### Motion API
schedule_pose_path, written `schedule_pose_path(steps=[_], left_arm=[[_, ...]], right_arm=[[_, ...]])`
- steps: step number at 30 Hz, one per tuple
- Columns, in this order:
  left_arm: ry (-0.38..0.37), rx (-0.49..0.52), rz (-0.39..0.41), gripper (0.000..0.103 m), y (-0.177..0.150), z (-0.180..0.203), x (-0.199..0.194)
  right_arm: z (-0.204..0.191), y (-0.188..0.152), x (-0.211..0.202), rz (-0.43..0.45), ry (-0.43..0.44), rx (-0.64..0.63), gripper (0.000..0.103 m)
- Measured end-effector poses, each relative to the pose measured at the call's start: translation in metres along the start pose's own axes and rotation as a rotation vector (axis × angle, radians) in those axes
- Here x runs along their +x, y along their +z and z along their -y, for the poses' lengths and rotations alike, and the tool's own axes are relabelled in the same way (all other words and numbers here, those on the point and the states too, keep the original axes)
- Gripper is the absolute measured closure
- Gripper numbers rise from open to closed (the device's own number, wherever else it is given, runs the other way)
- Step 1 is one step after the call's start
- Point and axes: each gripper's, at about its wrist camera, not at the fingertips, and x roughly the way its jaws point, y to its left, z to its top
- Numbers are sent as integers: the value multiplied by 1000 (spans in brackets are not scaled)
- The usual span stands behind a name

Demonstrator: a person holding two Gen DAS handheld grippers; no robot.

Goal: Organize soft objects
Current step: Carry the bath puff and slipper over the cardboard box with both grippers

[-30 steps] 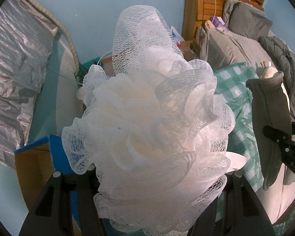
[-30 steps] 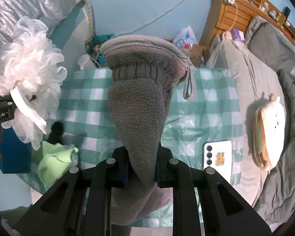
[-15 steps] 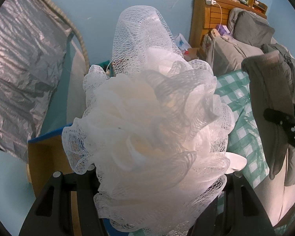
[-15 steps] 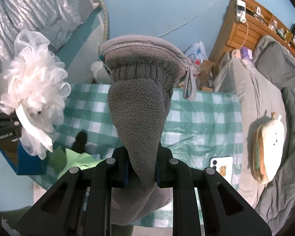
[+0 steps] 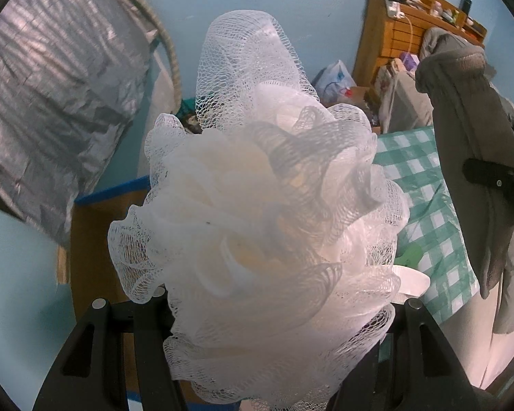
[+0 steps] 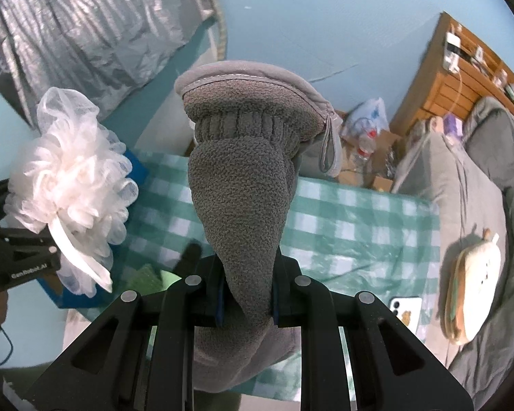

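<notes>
While both loads hang clear of the green-checked worktop (image 6: 353, 219), the left gripper (image 5: 274, 322) has its fingers pinched on a white mesh bath pouf (image 5: 267, 198) at frame centre, probably over the blue-edged cardboard box (image 5: 96, 239); the right gripper (image 6: 246, 298) clamps a grey fleece glove (image 6: 240, 185).

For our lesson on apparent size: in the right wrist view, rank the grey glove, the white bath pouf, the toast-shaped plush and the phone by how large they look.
1. grey glove, nearest the camera
2. white bath pouf
3. toast-shaped plush
4. phone, partly hidden

checked tablecloth (image 6: 353, 226), phone (image 6: 405, 308), wooden headboard (image 5: 387, 44)
</notes>
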Motion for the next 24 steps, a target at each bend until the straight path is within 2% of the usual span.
schedule_pose_path(steps=[24], left_arm=[[64, -214, -7, 43, -51, -85, -38]], right_arm=[[-136, 48, 21, -3, 164, -188, 86]])
